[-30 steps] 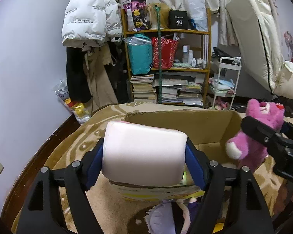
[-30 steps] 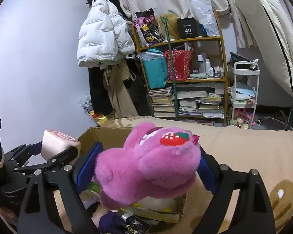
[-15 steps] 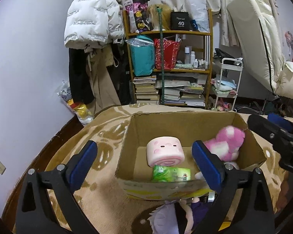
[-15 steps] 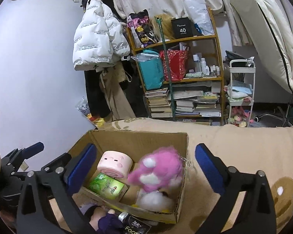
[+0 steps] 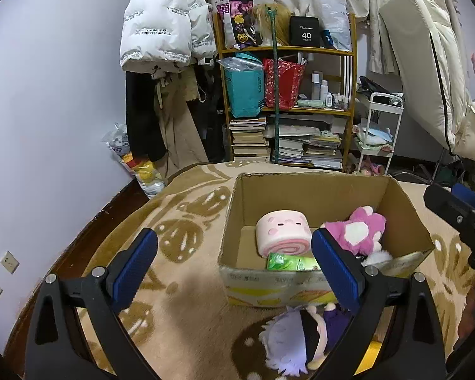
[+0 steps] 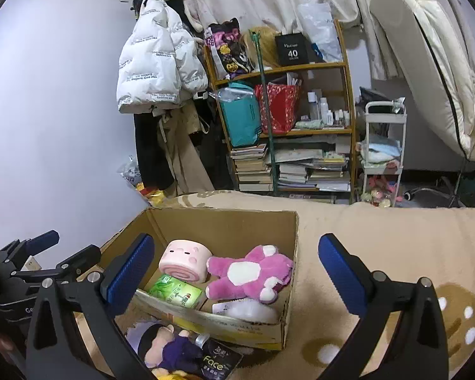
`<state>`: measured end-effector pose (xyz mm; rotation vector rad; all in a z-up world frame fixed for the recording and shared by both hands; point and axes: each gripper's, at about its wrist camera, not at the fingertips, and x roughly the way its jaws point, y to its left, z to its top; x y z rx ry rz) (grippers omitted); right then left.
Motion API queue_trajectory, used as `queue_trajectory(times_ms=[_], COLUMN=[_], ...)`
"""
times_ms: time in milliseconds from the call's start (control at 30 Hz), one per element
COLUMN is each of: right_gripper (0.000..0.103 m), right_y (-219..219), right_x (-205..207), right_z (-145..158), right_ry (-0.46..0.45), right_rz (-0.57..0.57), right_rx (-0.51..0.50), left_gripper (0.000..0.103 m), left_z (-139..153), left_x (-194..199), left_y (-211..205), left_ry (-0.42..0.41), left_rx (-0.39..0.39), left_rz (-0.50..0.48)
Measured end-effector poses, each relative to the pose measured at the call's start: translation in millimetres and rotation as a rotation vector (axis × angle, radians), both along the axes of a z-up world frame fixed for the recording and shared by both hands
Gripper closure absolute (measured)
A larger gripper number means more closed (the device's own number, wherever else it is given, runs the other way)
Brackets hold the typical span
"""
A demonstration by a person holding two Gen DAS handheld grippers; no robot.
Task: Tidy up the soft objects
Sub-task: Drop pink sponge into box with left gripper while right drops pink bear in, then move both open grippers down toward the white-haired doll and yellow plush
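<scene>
An open cardboard box stands on the beige blanket. Inside lie a pink roll-shaped plush, a magenta plush bear, a green packet and a white plush. A purple-haired doll lies on the blanket in front of the box. My left gripper is open and empty, above the box's near left side. My right gripper is open and empty, above the box.
A black "Face" packet lies next to the doll. A wooden shelf with books and bags, a hanging white jacket and a white cart stand behind. The blanket's left edge drops to dark floor.
Both grippers opened: the left let go of the pink roll plush and the right let go of the magenta bear. Both toys now lie in the box. Both grippers have pulled back.
</scene>
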<state>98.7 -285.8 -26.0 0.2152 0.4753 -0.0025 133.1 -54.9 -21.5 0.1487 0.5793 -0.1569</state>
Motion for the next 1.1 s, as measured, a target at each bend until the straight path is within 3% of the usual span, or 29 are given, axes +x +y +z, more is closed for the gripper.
queue_trajectory(times_ms=[567, 1100], right_gripper=[0.000, 0.000], right_y=[17, 34], right_x=[-52, -83], right_z=[22, 1], right_ry=[0.033, 0.128], right_rz=[0.029, 0.049], right_rx=[-0.056, -0.048], left_gripper=[0.006, 0.006], left_z=[21, 10], left_x=[-53, -78], left_y=[15, 14], left_ry=[-0.011, 0.071], left_rx=[0.034, 0.054], left_rz=[-0.018, -0.048])
